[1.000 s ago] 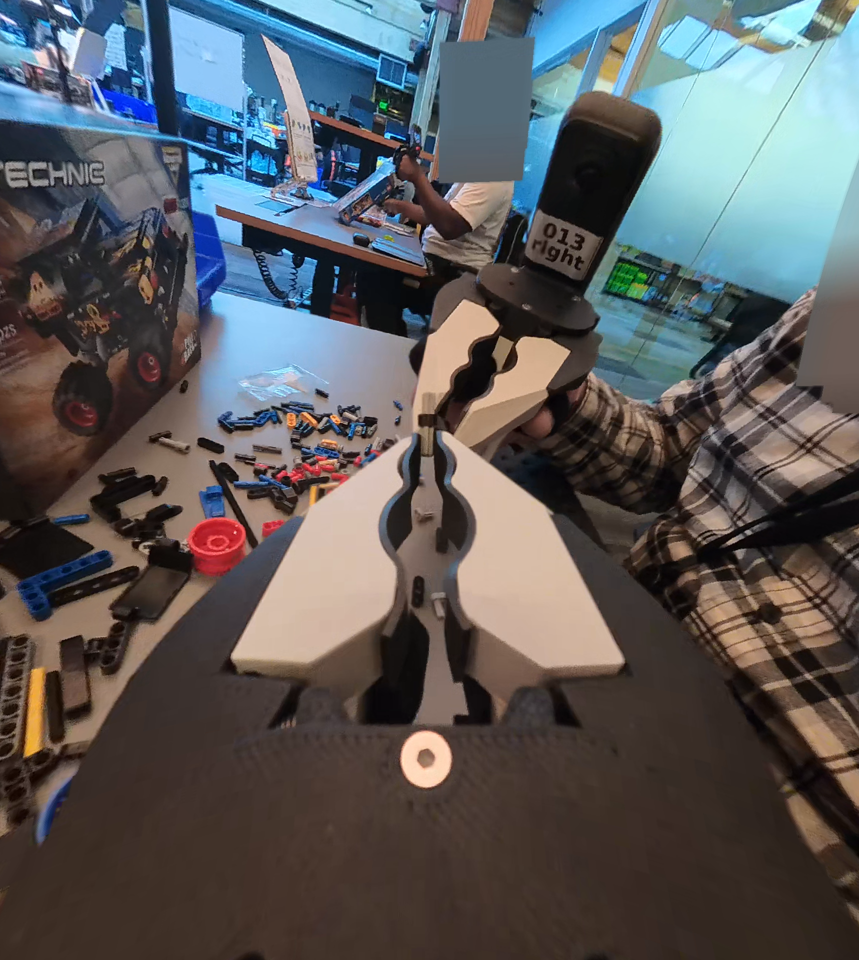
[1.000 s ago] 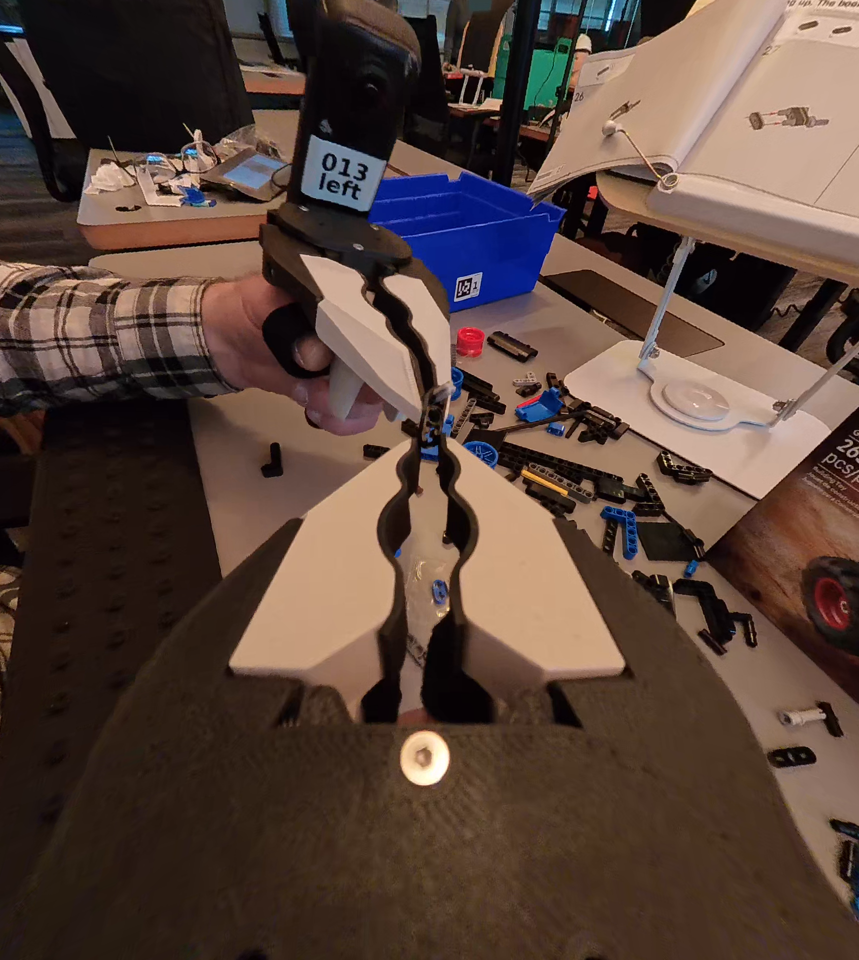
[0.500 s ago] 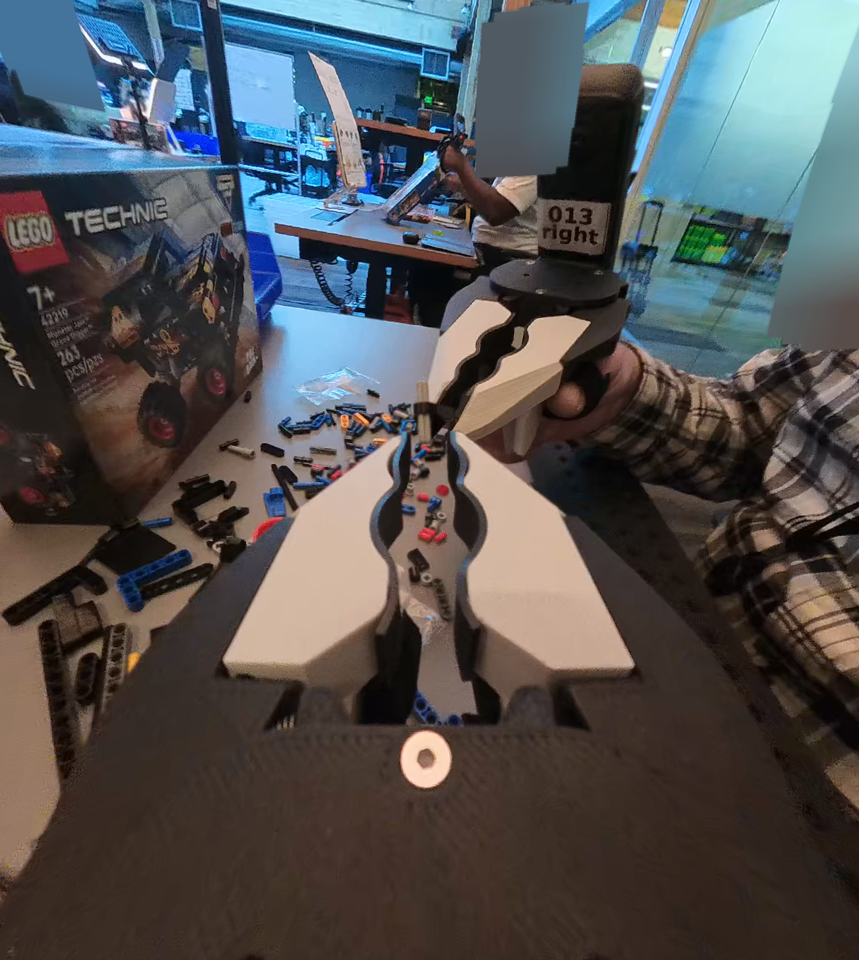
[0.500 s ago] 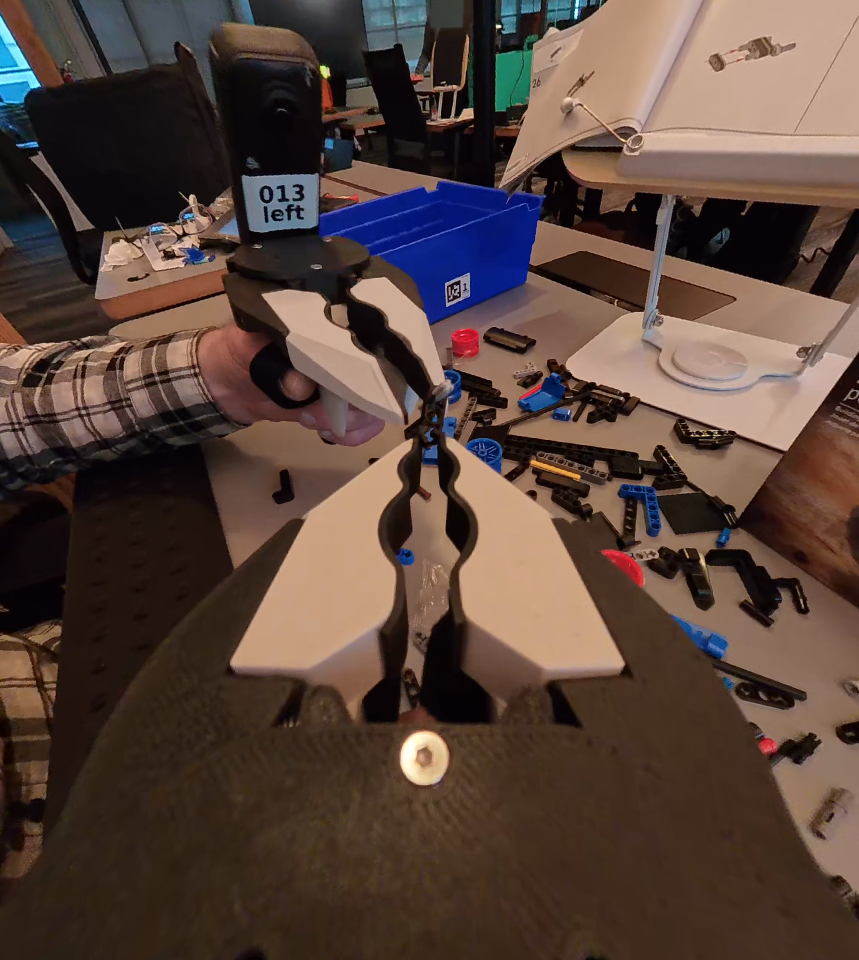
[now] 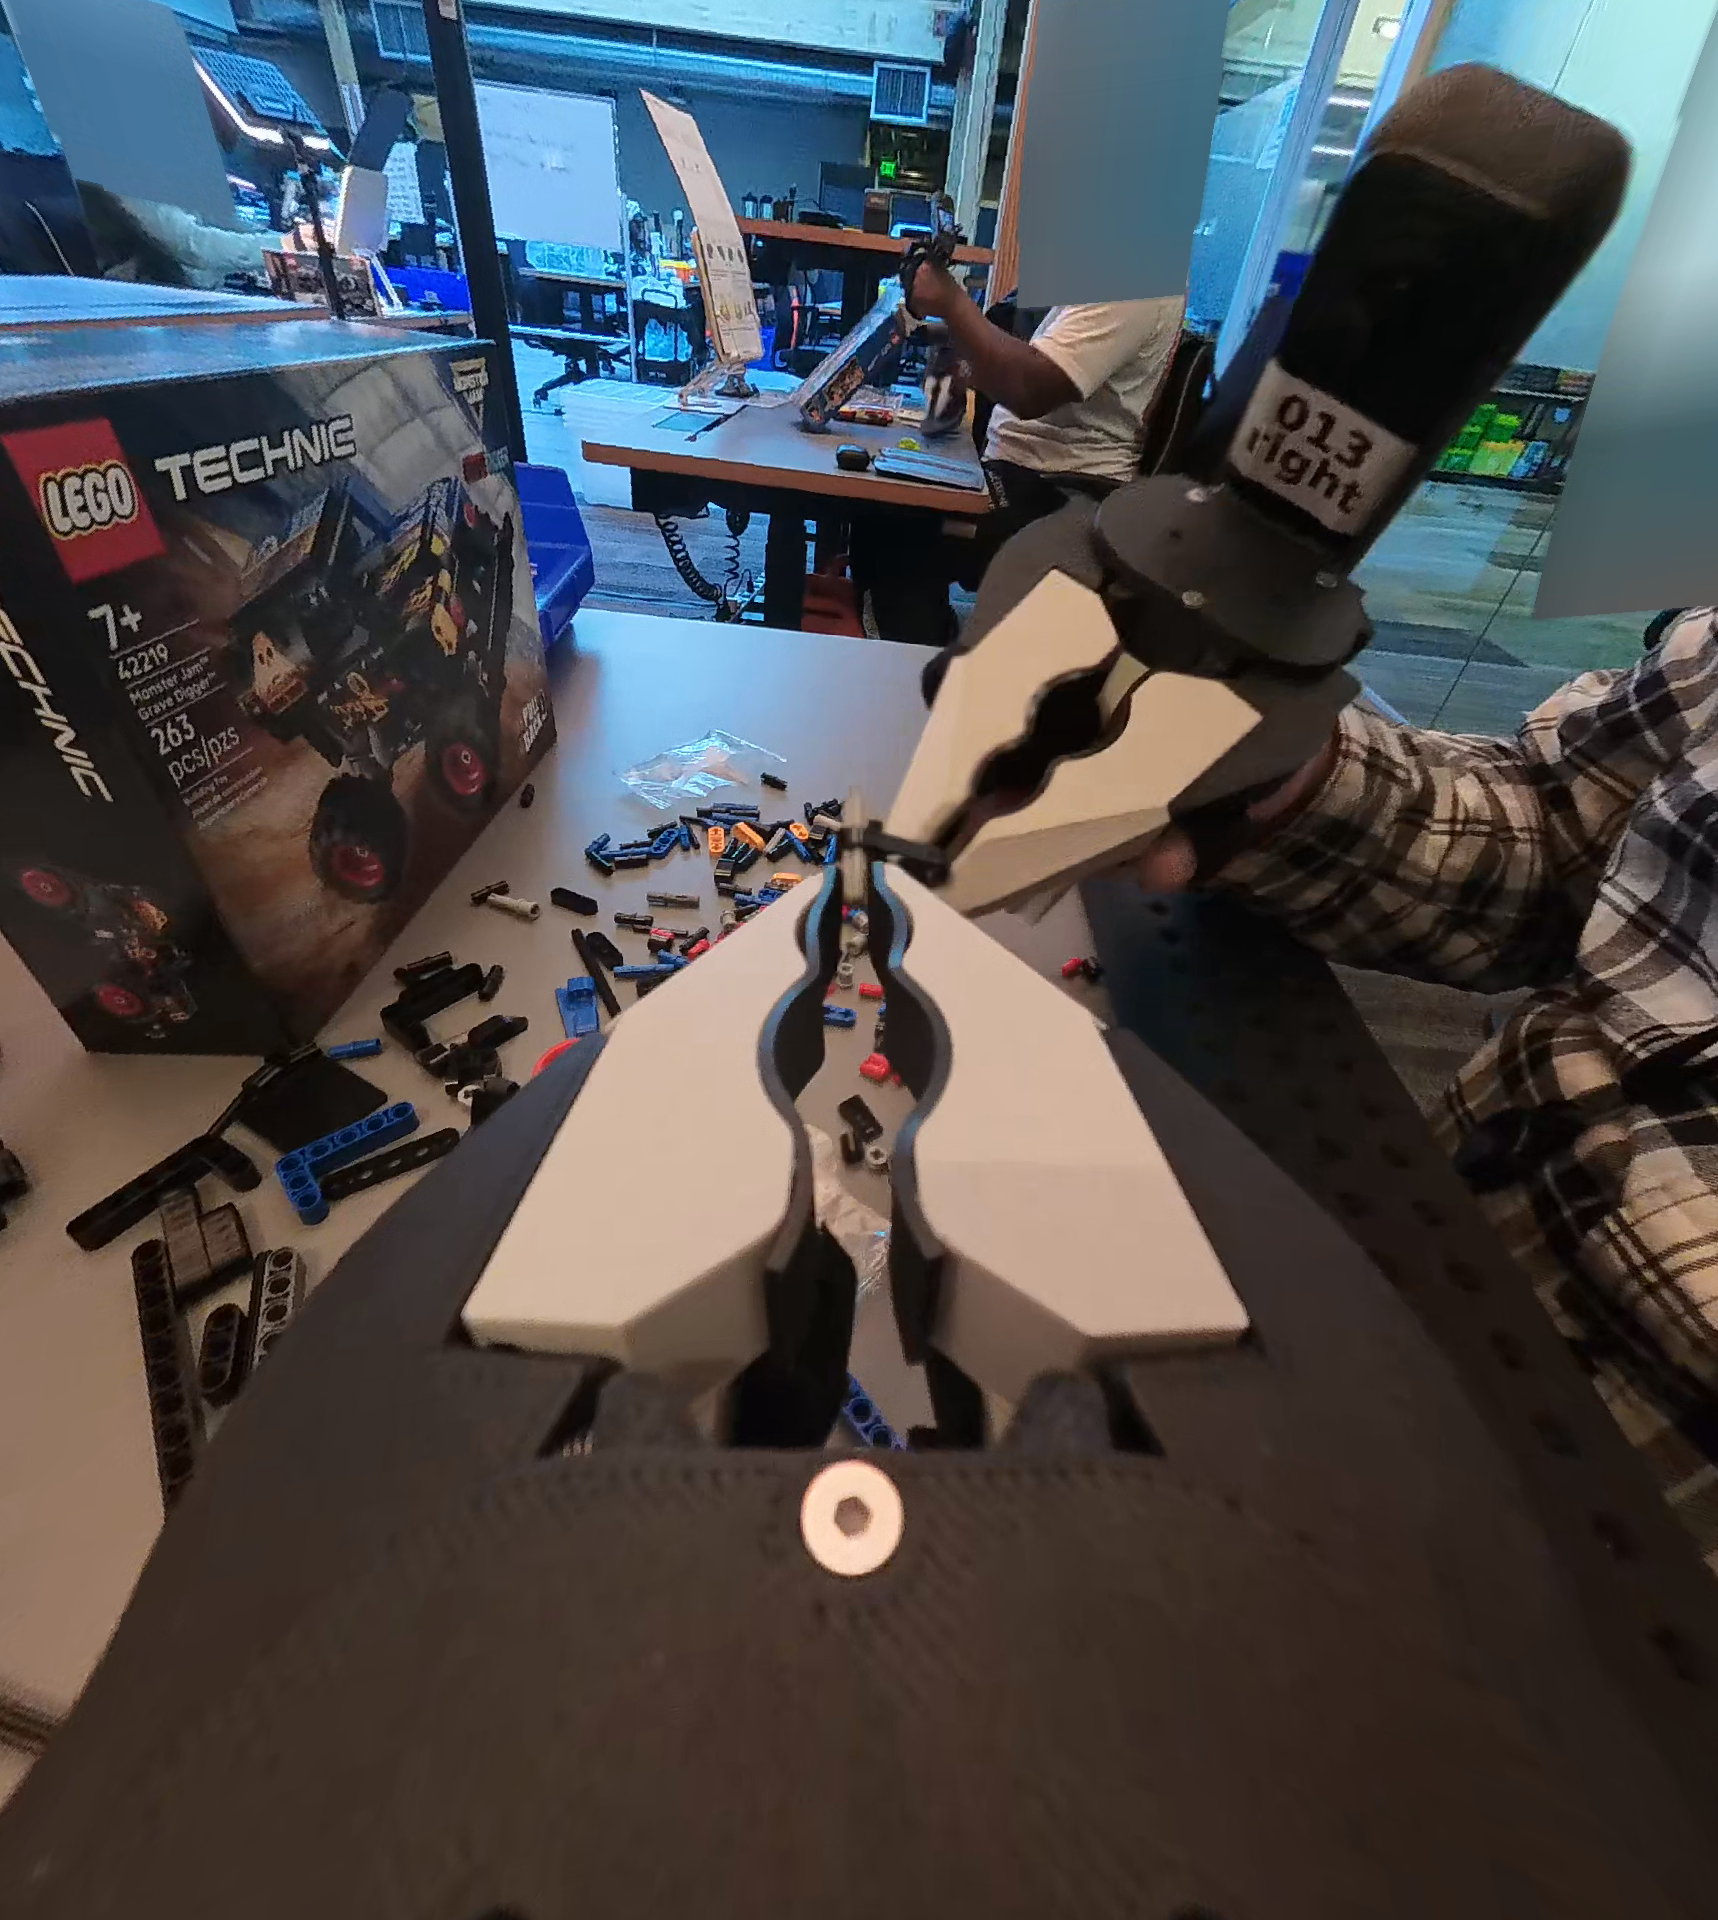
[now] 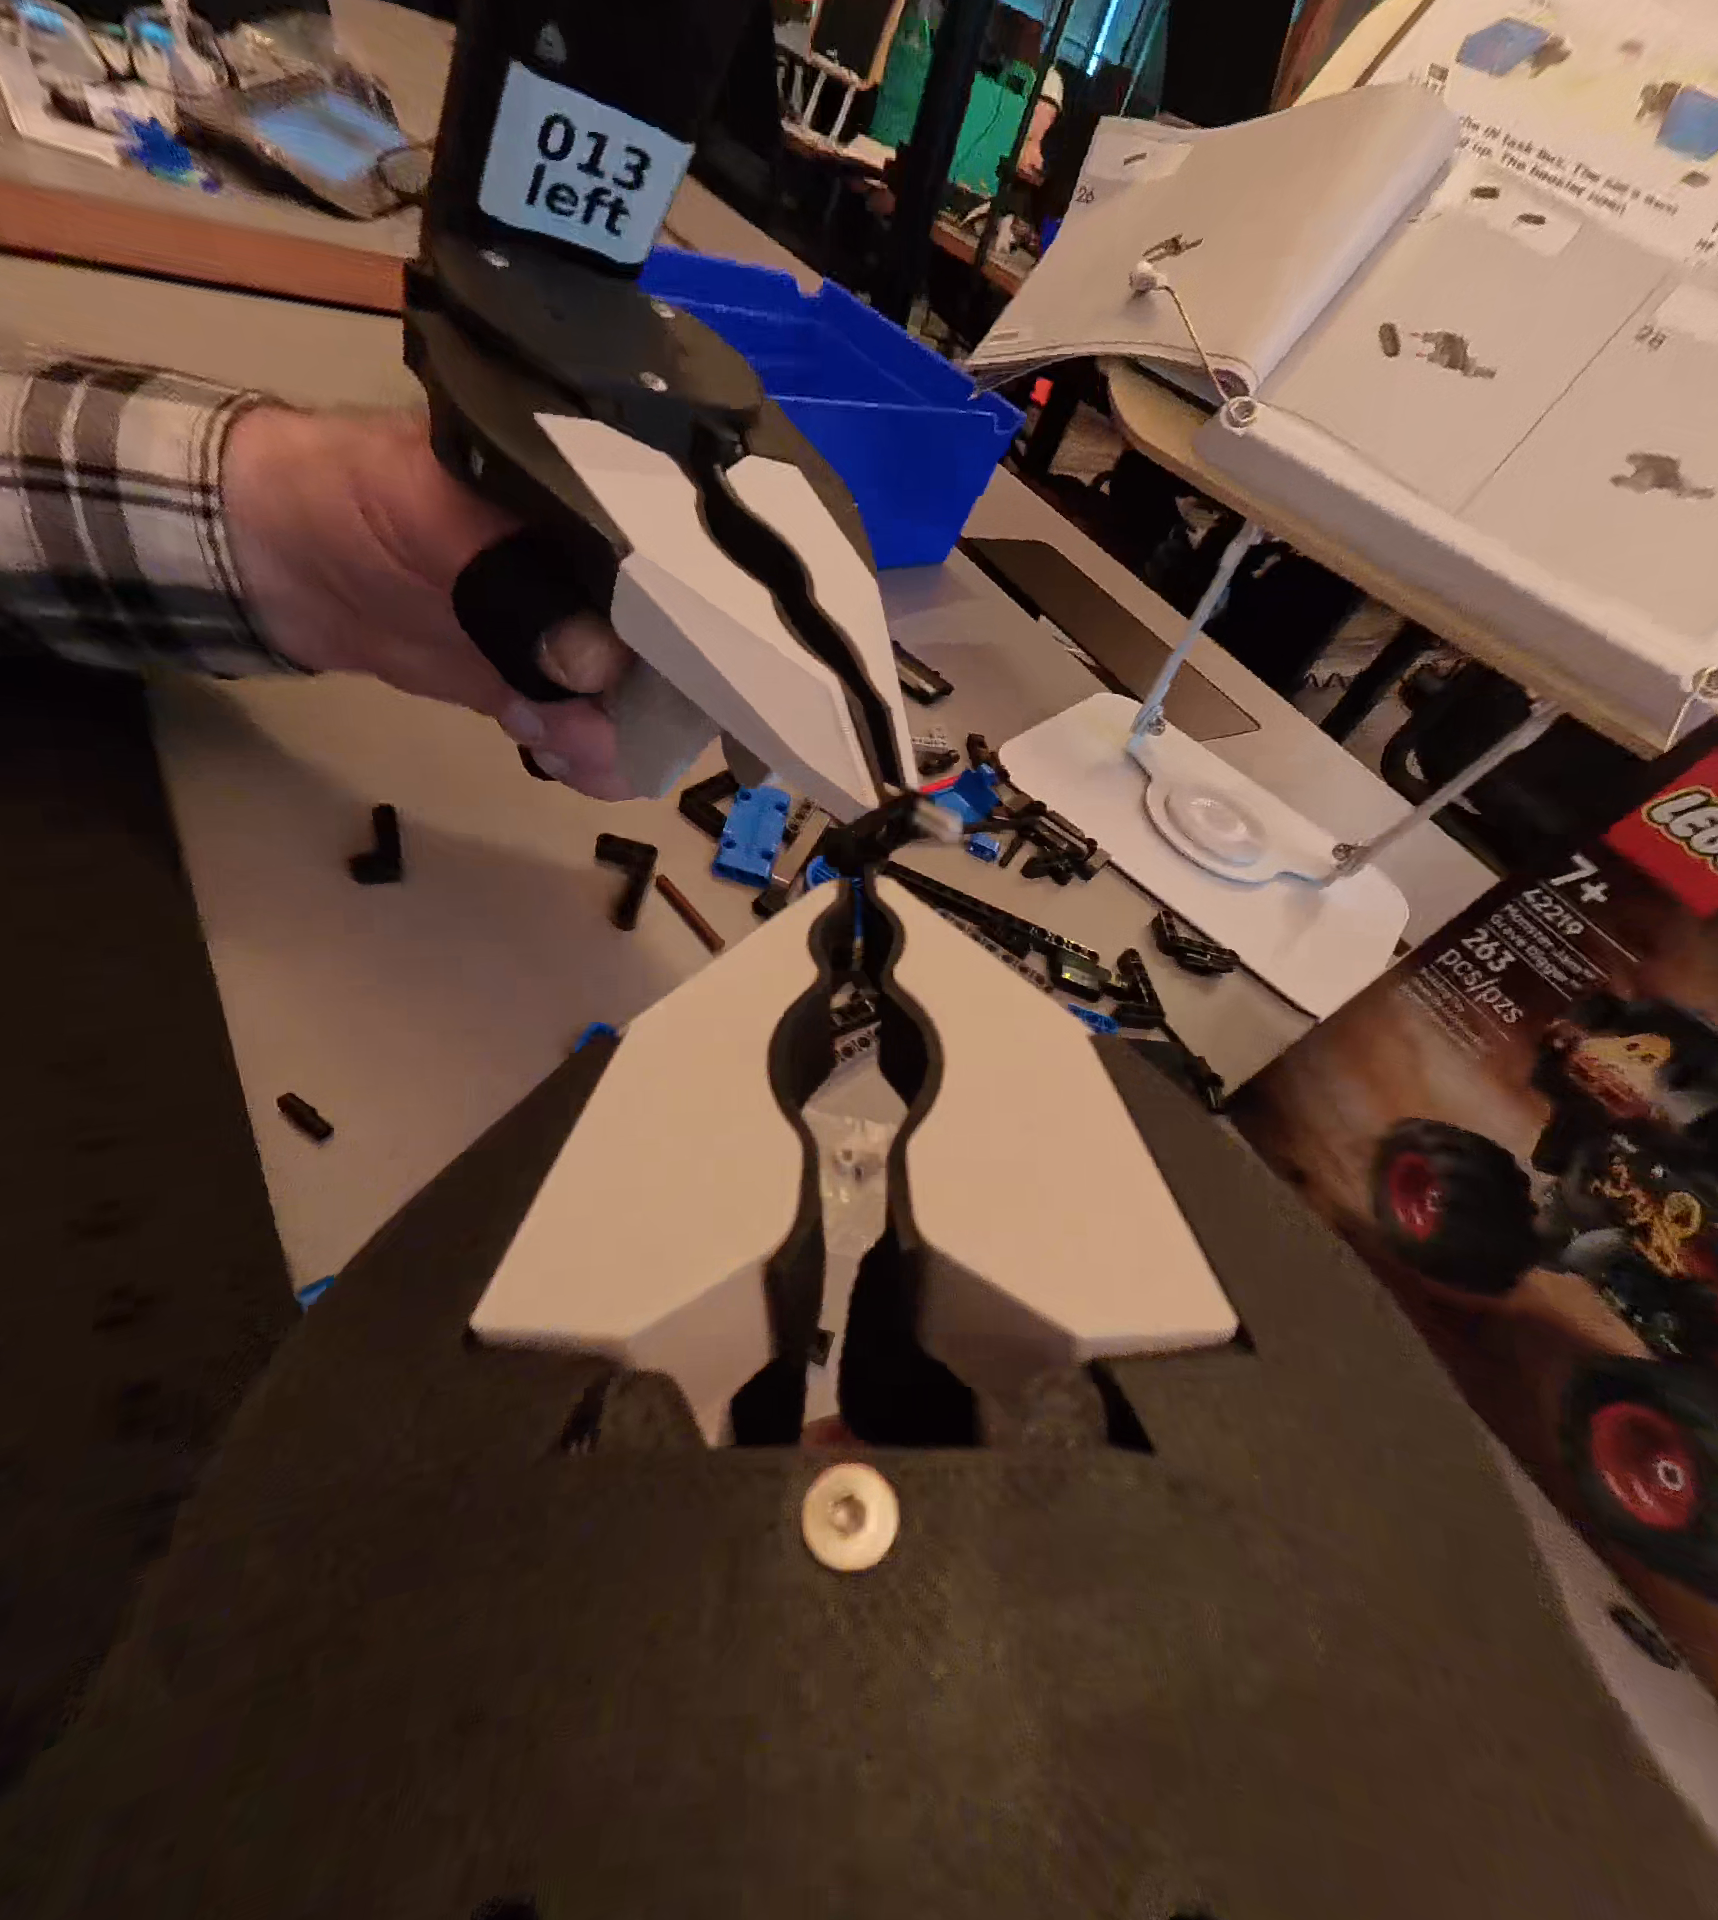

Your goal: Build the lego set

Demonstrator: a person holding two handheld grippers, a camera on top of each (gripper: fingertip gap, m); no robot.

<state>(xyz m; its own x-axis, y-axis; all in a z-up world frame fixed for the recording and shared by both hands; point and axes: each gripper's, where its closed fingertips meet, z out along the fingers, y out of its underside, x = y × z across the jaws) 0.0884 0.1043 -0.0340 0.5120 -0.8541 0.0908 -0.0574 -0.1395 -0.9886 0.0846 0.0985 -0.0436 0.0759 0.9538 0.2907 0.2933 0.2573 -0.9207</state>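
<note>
My left gripper (image 5: 853,881) is shut on a small light grey pin (image 5: 851,844), held above the table. My right gripper (image 6: 863,891) is shut on a small black connector (image 6: 863,836). The two grippers meet tip to tip and the black connector touches the grey pin (image 6: 938,826). In the left wrist view the right gripper (image 5: 936,854) comes in from the upper right. In the right wrist view the left gripper (image 6: 891,798) comes in from the upper left. Whether the pin sits inside the connector is too small to tell.
Loose black, blue and red pieces (image 5: 720,847) lie scattered on the grey table (image 5: 689,675). The set's box (image 5: 211,665) stands at the left. A blue bin (image 6: 834,416) and an open instruction booklet (image 6: 1457,343) on a white stand (image 6: 1208,821) stand behind. A dark perforated mat (image 5: 1302,1091) lies at the table's near edge. Left and right tips are no more than a few centimetres apart.
Both grippers have stayed tip to tip with their pieces while tilting. The right gripper has leaned over to the right and the left gripper has moved closer in the right wrist view.
</note>
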